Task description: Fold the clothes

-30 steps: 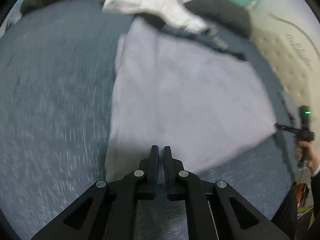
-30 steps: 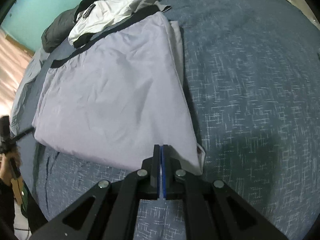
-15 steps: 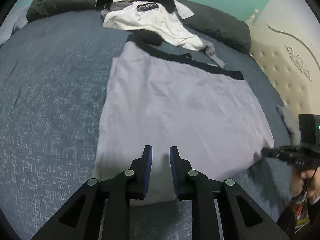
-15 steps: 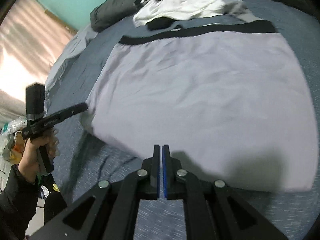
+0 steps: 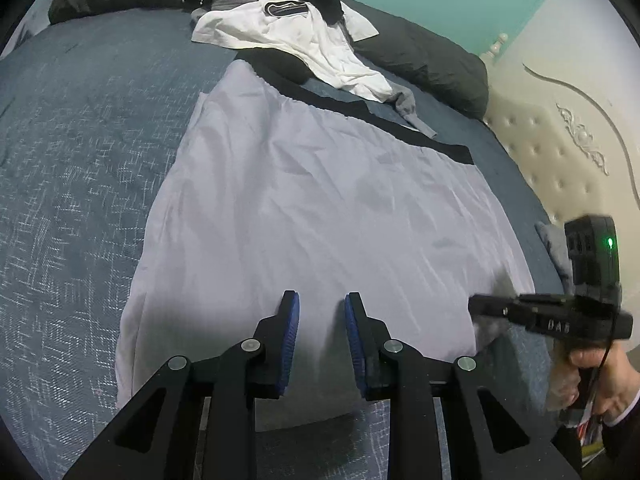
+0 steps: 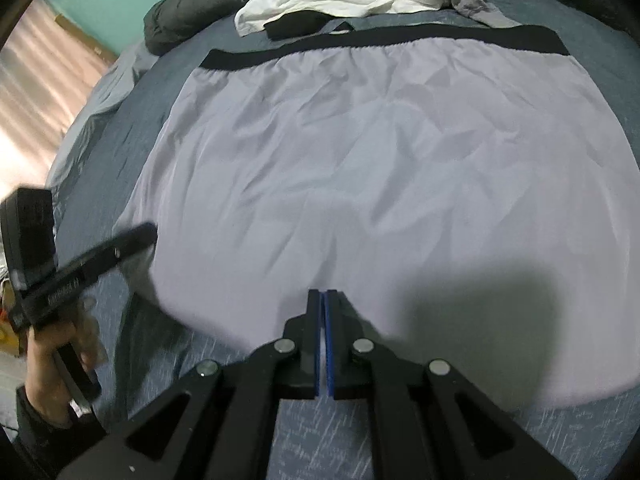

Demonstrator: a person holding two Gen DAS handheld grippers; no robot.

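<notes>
Skirt (image 5: 320,208), pale lilac w/ black elastic waistband (image 6: 384,42), lies spread flat on the blue bedspread (image 5: 72,184), waistband at 12 o'clock, hem toward the camera at 6. Fabric looks thin, light, soft & a bit slick: fine creases all over, so it'll prob. slide and billow if lifted fast, no stiffness to hold a fold line. Left gripper (image 5: 318,312) hangs over the hem w/ jaws apart, holding nothing. Right gripper (image 6: 323,312) has jaws pressed together near the hem; can't tell if any cloth is pinched. Best hold, I'd say: hem corners at 4 & 8 o'clock, or the waistband, which is thicker & grippier. Pile of other clothes (image 5: 288,28) sits beyond at 12 o'clock.
</notes>
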